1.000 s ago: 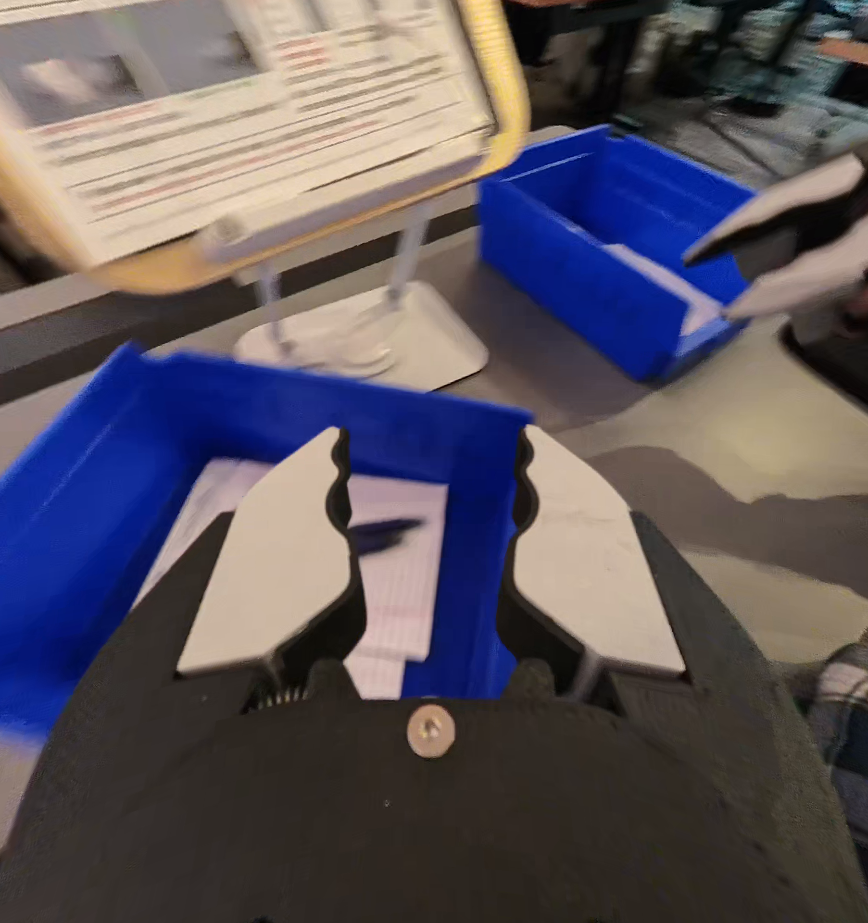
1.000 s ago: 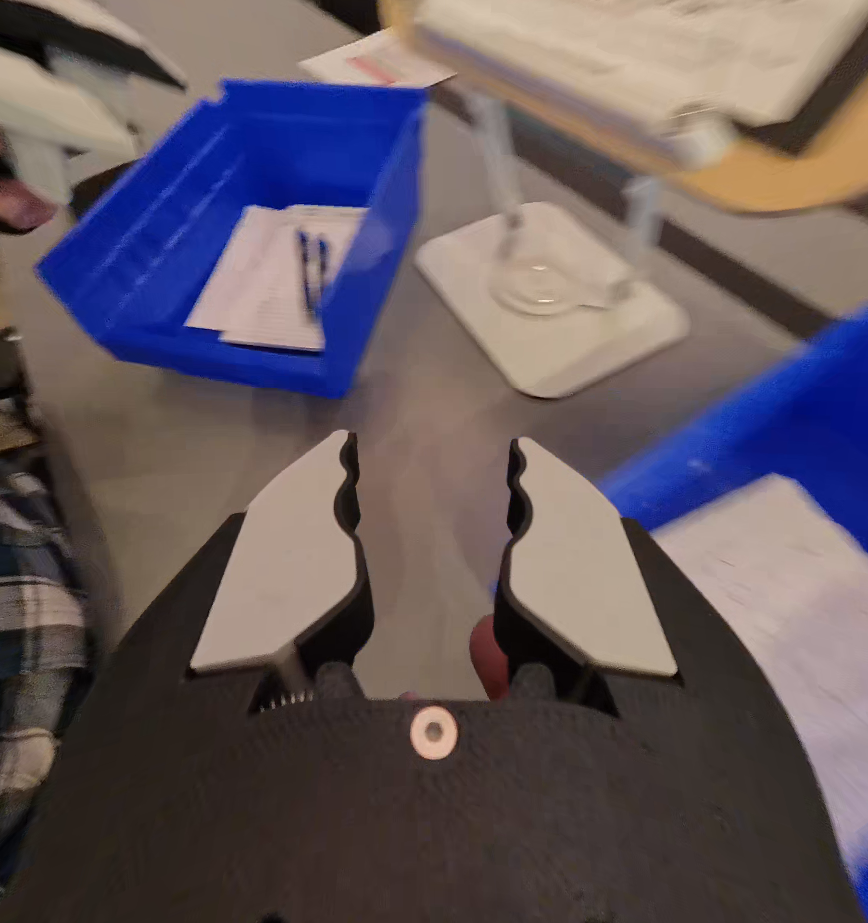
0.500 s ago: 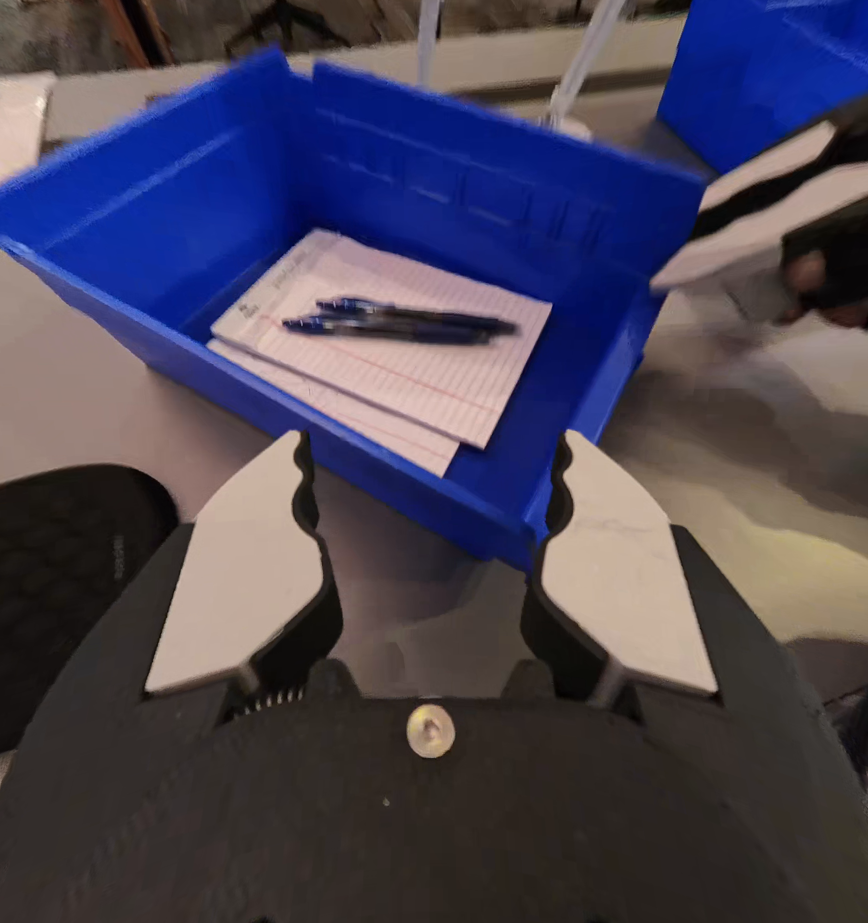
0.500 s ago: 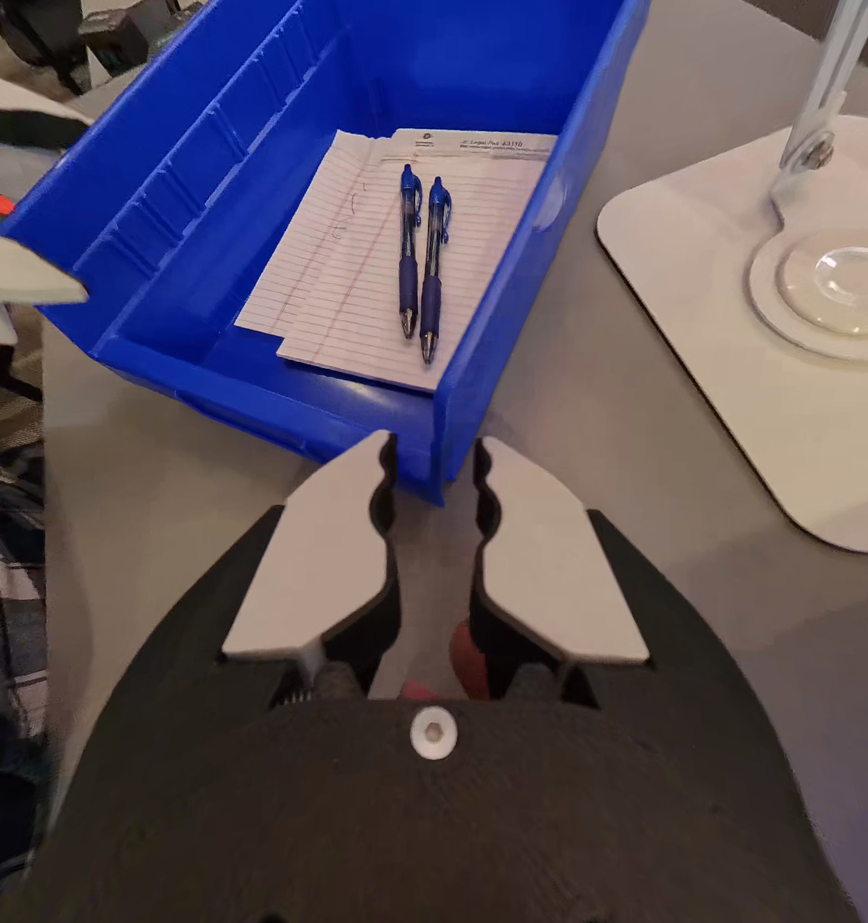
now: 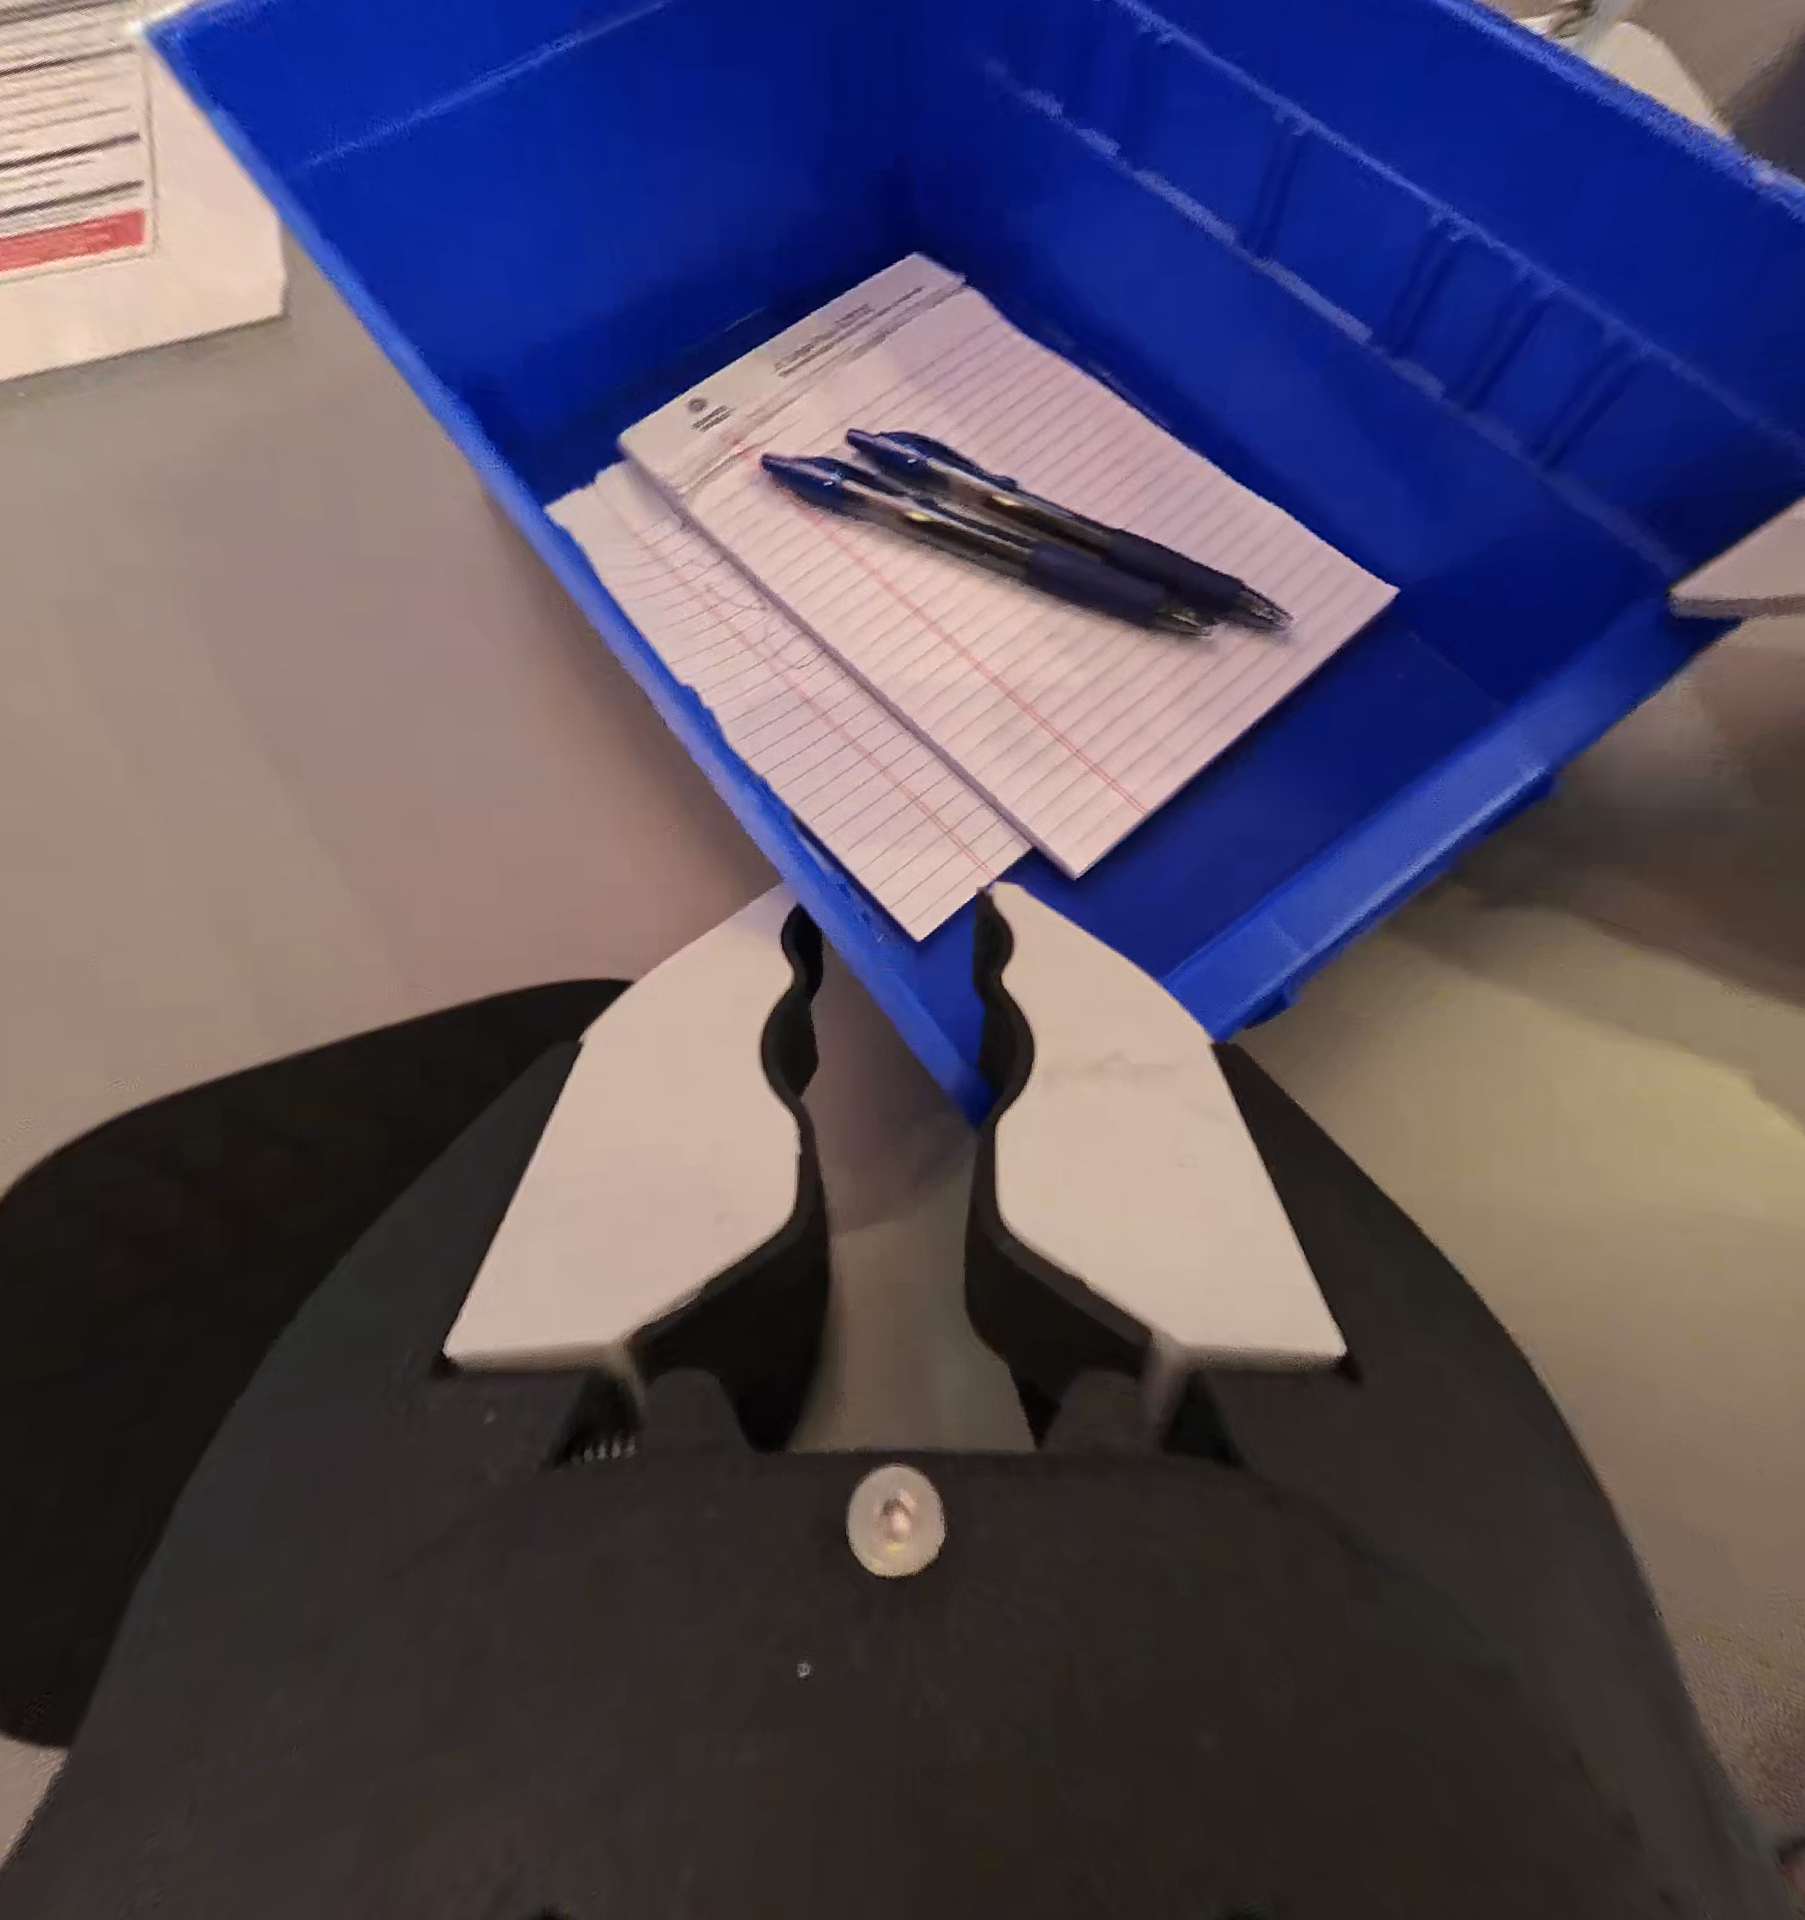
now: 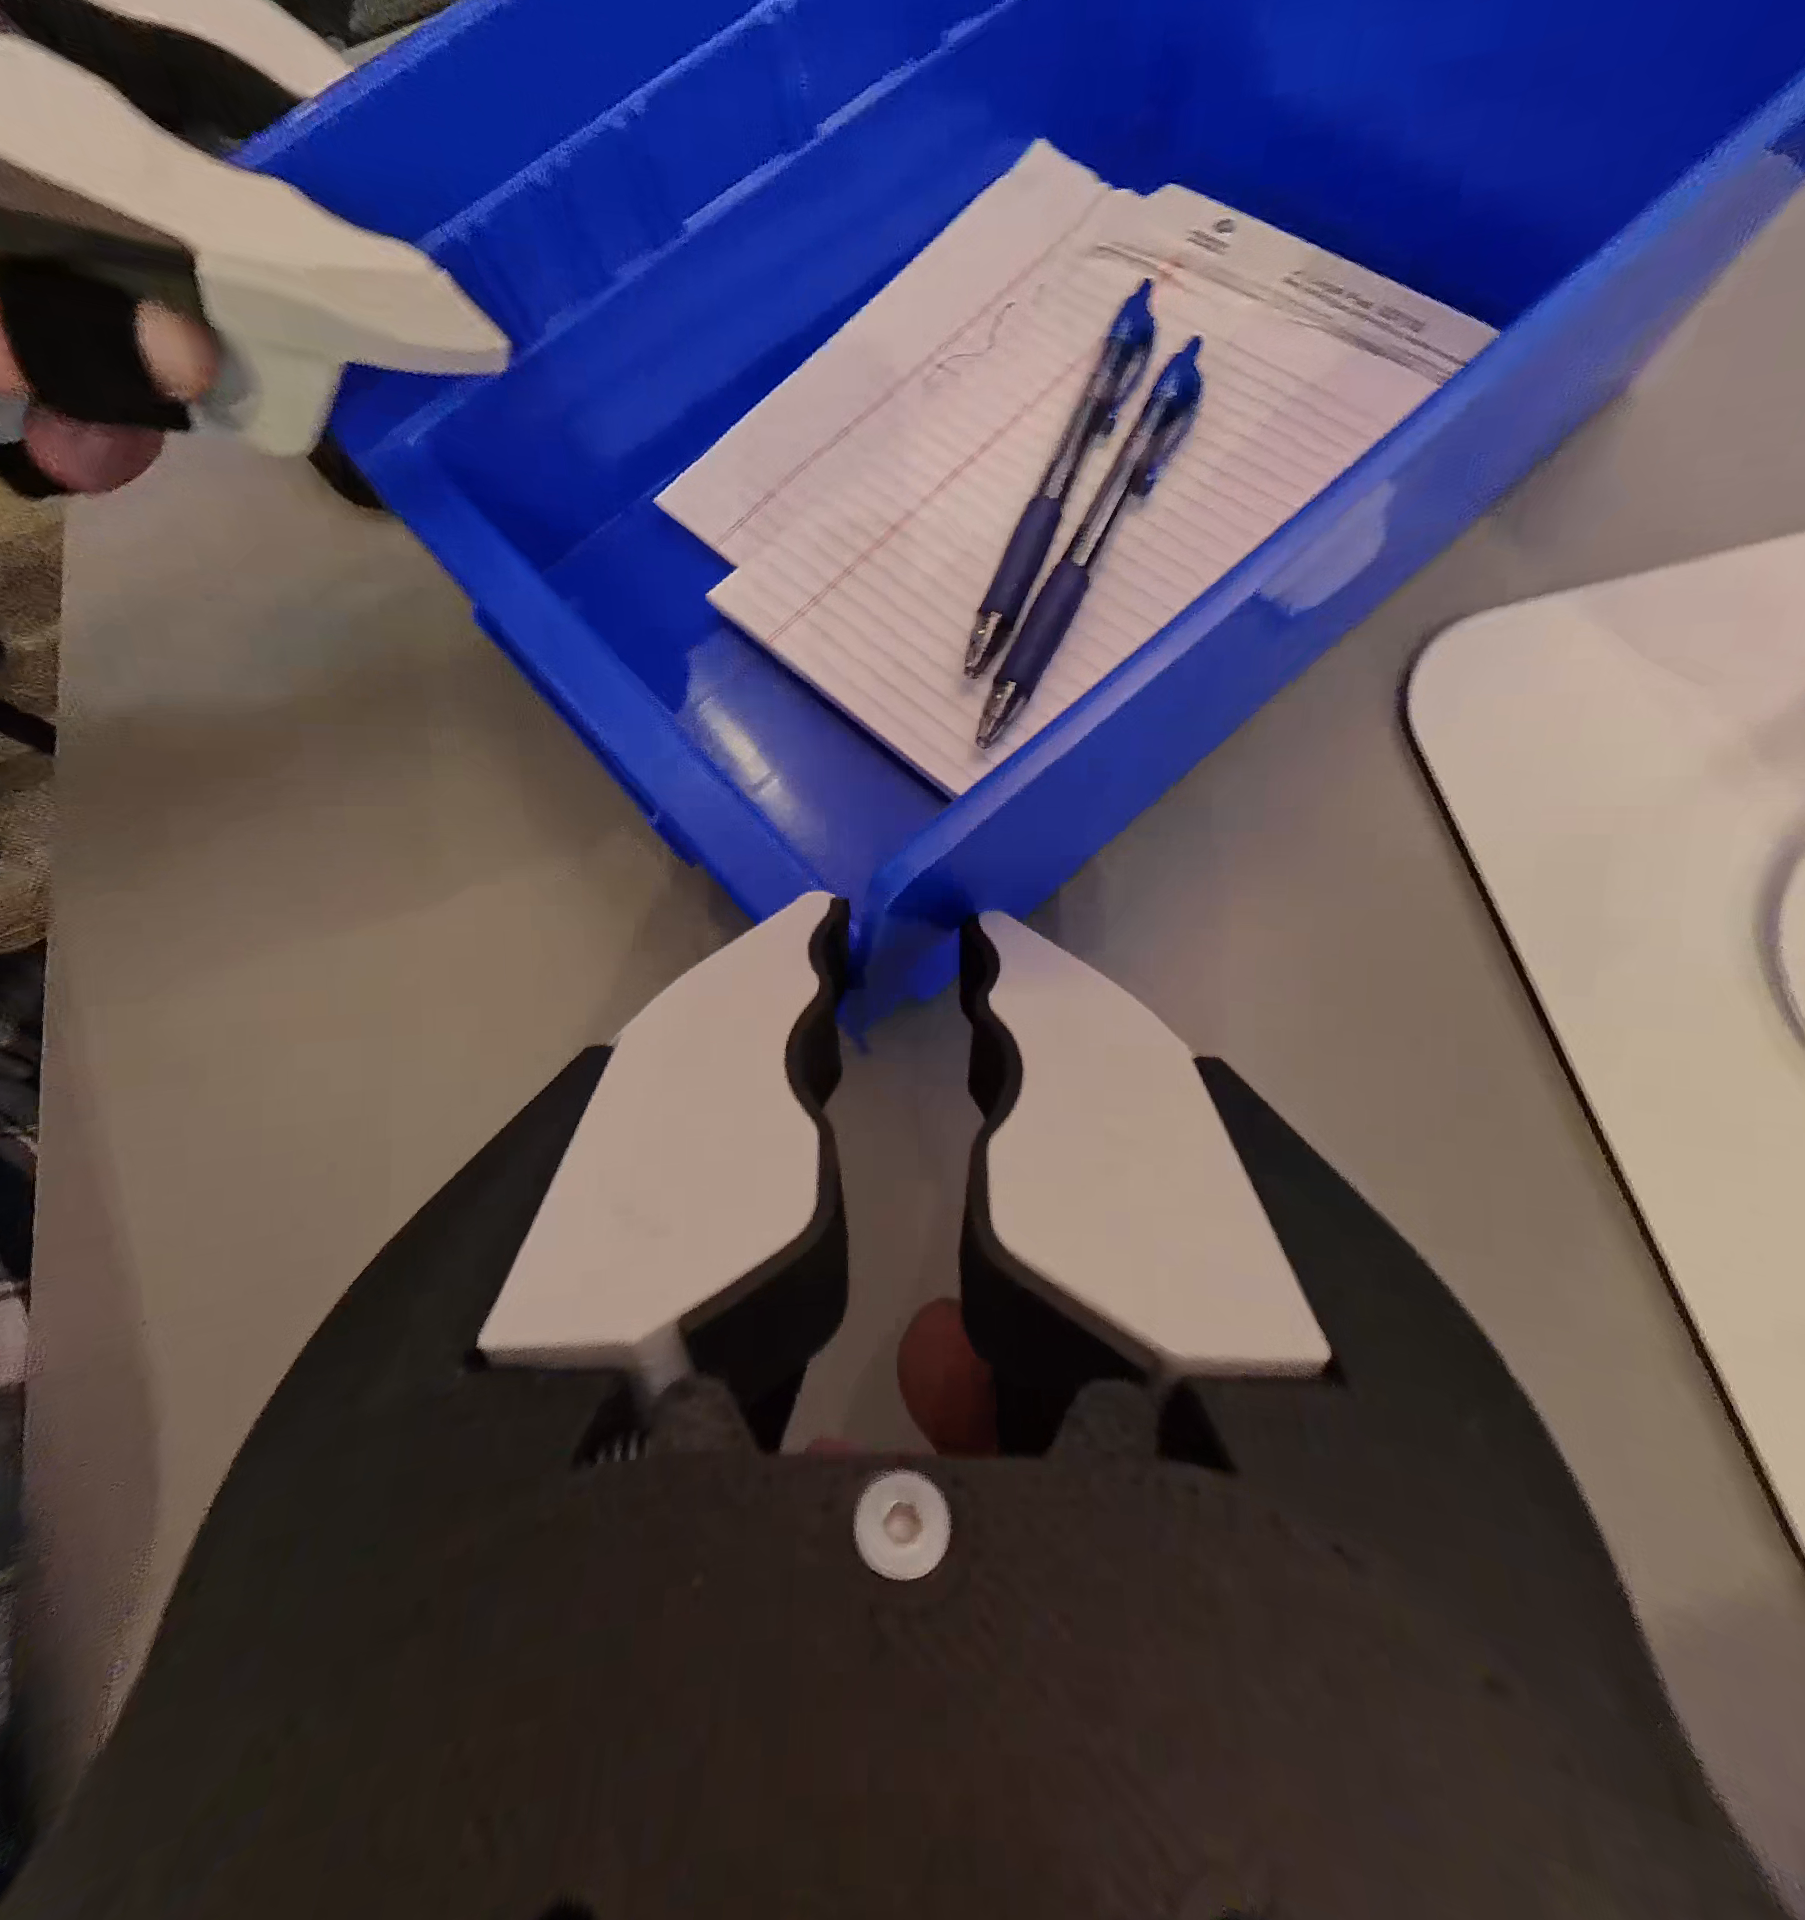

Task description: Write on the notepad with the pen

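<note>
A blue bin [image 5: 1293, 935] is set on the grey surface [image 5: 254, 727], and the task's things are kept inside it: a lined notepad [image 5: 1033, 644] lies flat on the bin floor, with a loose lined sheet [image 5: 804, 748] tucked partly under its left edge. Two blue pens [image 5: 1023, 530] are laid side by side on top of the pad, so that neither can roll off; their tips point toward the near right wall in the right wrist view [image 6: 1043, 561].

The left tongs [image 5: 887, 925] are held above the bin's near corner, narrowly parted, and nothing is gripped by them; the bin wall and the sheet's corner are merely seen past the gap. The right tongs [image 6: 898, 925] are held likewise over another corner of the bin, parted about as narrowly, with only the blue rim showing between the fingers and no pressing contact that can be made out. Both are judged to be poised at the bin's edge because the pad and a pen must first be reached inside it.

A white stand base [image 6: 1656, 935] is placed on the surface to the right of the bin, and a printed sheet [image 5: 67, 187] lies at the far left. No writing can begin until one pen is taken up.
</note>
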### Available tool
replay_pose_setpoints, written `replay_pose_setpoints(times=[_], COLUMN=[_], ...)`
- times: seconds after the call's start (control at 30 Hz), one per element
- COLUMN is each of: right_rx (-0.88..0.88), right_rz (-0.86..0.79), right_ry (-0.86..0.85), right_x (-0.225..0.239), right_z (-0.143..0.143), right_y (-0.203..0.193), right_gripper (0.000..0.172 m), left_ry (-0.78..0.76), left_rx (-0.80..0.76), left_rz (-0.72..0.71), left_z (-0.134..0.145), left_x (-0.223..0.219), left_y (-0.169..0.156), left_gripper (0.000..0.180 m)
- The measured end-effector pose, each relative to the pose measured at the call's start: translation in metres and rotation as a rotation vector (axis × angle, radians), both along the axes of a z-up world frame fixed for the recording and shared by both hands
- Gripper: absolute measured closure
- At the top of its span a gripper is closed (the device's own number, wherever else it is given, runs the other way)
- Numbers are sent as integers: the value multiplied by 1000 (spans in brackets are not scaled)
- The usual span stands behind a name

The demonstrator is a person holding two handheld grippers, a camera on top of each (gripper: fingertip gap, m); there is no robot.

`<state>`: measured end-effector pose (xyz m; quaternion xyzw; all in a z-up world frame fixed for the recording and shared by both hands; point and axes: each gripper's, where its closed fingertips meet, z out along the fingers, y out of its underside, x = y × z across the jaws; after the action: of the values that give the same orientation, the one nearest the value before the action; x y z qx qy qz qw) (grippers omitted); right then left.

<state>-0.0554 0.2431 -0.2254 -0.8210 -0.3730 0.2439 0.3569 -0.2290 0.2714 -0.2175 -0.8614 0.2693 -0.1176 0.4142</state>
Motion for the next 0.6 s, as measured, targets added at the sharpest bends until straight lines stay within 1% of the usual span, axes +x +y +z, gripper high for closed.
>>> replay_pose_setpoints(times=[0.07,0.13,0.23,0.3,0.37,0.47,0.53,0.6], right_rx=[-15,-11,-21,-33,-39,-47,-52,-61], right_rz=[18,29,44,50,52,55,53,56], right_ry=[-3,-22,-12,0,13,30,47,66], right_x=[-12,-23,-41,-55,-66,-80,-85,-88], right_z=[0,0,0,-1,-2,-3,-4,-5], right_y=[8,19,33,41,49,60,66,70], right_gripper=[150,149,148,147,146,146,146,148], left_ry=[-1,58,80,47,45,64,33,11], left_rx=[-22,-25,-49,-65,-65,-59,-79,-64], left_rz=[1,-13,-16,-11,-13,-15,-1,-1], left_z=[0,-2,-3,-2,-3,-3,-3,-3], left_x=[-12,-23,-40,-50,-59,-70,-73,-75], left_y=[20,41,73,92,109,130,138,144], left_gripper=[157,161,166,169,170,173,173,173])
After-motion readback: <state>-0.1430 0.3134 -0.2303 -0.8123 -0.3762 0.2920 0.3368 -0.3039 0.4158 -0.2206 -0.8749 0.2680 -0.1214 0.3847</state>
